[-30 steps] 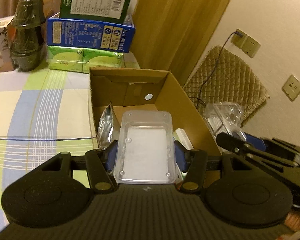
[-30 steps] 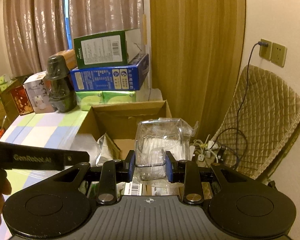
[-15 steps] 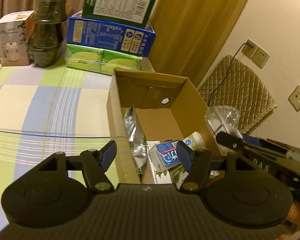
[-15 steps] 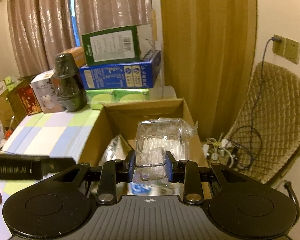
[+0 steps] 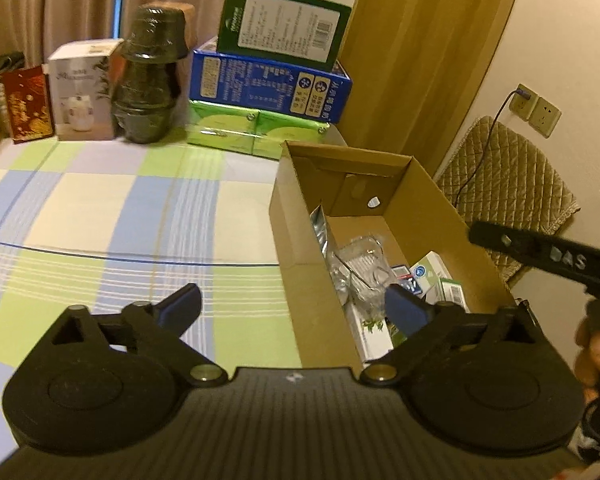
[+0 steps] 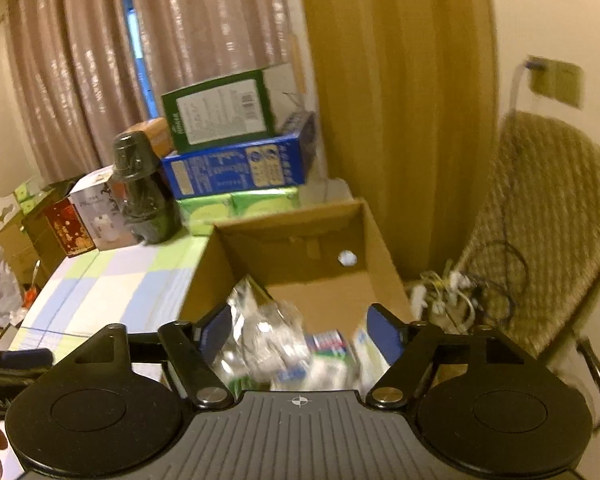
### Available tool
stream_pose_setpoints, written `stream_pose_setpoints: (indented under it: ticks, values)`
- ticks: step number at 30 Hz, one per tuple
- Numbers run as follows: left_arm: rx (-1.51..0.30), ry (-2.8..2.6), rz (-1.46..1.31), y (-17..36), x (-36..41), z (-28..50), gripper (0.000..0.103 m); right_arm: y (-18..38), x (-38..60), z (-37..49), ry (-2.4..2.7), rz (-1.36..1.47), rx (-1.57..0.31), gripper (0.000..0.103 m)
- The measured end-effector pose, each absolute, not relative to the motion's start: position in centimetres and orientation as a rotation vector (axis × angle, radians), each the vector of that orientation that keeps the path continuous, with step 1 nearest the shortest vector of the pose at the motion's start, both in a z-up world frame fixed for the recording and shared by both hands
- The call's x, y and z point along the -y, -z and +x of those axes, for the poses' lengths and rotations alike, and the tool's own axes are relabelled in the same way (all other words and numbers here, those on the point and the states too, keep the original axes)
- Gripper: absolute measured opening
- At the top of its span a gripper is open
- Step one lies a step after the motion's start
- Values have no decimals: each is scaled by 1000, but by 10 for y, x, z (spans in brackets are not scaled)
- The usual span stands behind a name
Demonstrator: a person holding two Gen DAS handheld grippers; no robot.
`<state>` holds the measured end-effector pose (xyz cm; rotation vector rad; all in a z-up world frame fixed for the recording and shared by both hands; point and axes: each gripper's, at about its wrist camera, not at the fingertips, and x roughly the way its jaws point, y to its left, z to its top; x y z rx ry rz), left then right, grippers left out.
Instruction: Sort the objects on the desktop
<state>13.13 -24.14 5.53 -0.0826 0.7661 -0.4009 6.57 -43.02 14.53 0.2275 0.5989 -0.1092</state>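
While both tools have just been opening, the right tool (image 6: 298, 334) hangs with jaws apart over the cardboard box (image 6: 296, 240) at the table's (image 5: 100, 208) right edge, the clear plastic pack (image 6: 260, 340) loose below; the left tool (image 5: 292, 308), spread wide and empty, straddles the box's left wall.

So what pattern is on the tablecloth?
Tablecloth: blue, green and cream checks; clearest in the left wrist view.
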Motion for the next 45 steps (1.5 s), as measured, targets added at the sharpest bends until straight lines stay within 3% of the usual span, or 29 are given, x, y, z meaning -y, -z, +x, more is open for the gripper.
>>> stream_pose_setpoints:
  ticks: [14,28,45]
  values:
    - [-753,445,-12,-63,243,44,102,-145,403,-47,171,224,-641,101]
    - [-769,448,-6,-76,238,-18,102,-152,380,-104,182,193,-656,101]
    - [-788,399,8,-75,233,-32,102,-159,364,-119,161,199,-664,101]
